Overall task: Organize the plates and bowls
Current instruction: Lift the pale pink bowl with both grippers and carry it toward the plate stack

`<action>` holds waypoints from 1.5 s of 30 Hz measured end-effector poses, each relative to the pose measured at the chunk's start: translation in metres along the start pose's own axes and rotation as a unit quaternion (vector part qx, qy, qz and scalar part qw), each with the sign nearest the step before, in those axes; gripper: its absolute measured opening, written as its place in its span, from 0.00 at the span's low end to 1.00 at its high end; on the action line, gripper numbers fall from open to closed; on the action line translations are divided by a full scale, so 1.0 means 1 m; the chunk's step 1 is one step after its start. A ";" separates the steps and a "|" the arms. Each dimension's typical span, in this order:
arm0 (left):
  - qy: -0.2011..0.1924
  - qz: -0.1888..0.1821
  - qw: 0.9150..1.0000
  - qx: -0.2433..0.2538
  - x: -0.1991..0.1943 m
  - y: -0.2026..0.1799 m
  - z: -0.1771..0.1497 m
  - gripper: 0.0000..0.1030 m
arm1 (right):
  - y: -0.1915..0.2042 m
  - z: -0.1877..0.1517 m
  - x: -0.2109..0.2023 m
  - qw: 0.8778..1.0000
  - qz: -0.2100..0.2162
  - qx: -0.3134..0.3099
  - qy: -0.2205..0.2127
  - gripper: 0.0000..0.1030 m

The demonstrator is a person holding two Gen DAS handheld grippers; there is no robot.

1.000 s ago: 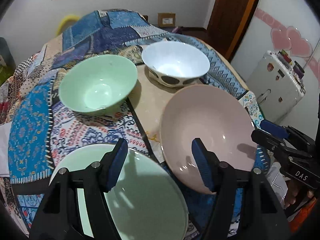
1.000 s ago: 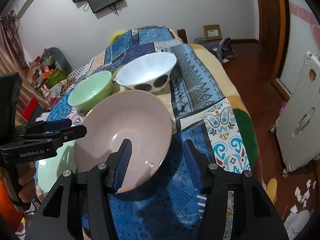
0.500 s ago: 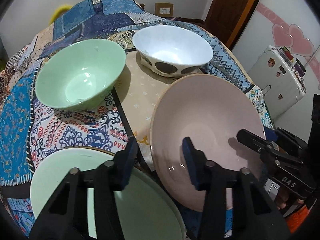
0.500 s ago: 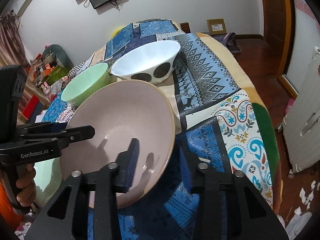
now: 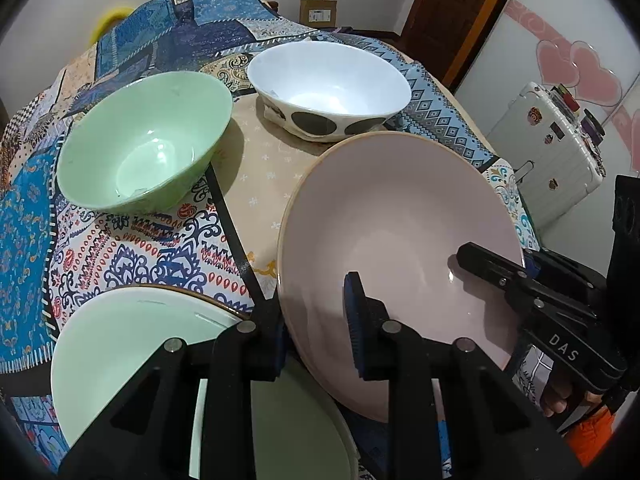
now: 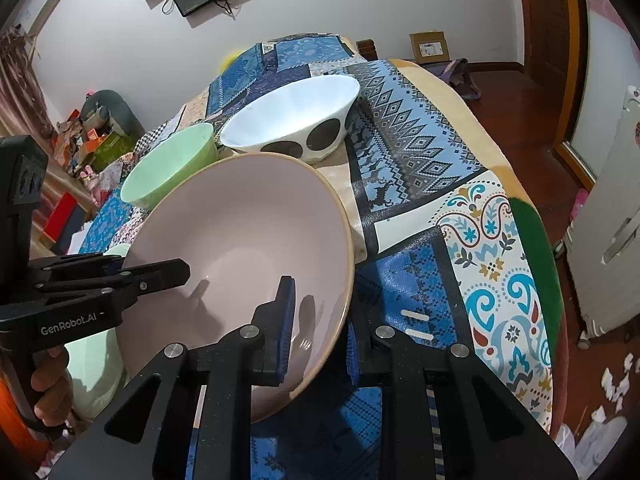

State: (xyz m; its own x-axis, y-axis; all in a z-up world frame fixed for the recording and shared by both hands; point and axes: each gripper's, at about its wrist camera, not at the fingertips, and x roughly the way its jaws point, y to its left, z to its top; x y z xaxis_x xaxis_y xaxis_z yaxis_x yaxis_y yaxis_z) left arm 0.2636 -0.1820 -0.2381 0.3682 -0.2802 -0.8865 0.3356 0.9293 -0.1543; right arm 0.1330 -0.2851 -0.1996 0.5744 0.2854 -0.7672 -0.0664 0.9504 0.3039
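both grippers are clamped on the pink bowl (image 5: 400, 248): the left gripper (image 5: 316, 328) pinches its near-left rim, the right gripper (image 6: 316, 320) its near-right rim, at the table's near edge beside the green plate (image 5: 120, 344). i'd worry about those thin rim grips; lift unevenly and it could twist loose onto the plate. both point steeply down, each held by a hand (image 6: 48, 384)

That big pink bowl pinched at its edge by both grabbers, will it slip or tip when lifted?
Probably slippery: the pink bowl looks glossy, with glints near its base. The left gripper and right gripper each clamp only its thin rim, on opposite sides, so it may swing or tilt. It looks rigid, likely ceramic and breakable.
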 end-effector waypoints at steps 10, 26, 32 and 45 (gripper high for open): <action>-0.020 -0.005 1.000 -0.003 -0.026 -0.004 -0.007 0.25 | 0.014 0.005 -0.024 1.000 0.000 -0.007 -0.023 0.19; -0.080 -0.003 0.997 -0.018 -0.110 0.015 -0.026 0.25 | 0.070 0.016 -0.052 0.997 0.019 -0.043 -0.066 0.19; -0.104 -0.003 0.994 -0.024 -0.140 0.030 -0.040 0.25 | 0.097 0.015 -0.057 0.995 0.020 -0.060 -0.075 0.19; -0.136 0.006 0.988 -0.069 -0.190 0.084 -0.078 0.25 | 0.160 0.005 -0.052 0.991 0.043 -0.109 -0.072 0.19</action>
State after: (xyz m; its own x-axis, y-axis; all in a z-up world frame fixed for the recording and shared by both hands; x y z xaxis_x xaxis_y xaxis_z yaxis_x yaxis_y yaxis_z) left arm 0.1544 -0.0320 -0.1171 0.5967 -0.3058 -0.7419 0.2159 0.9516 -0.2186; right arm 0.0962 -0.1482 -0.1081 0.6692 0.3600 -0.6501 -0.2847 0.9323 0.2232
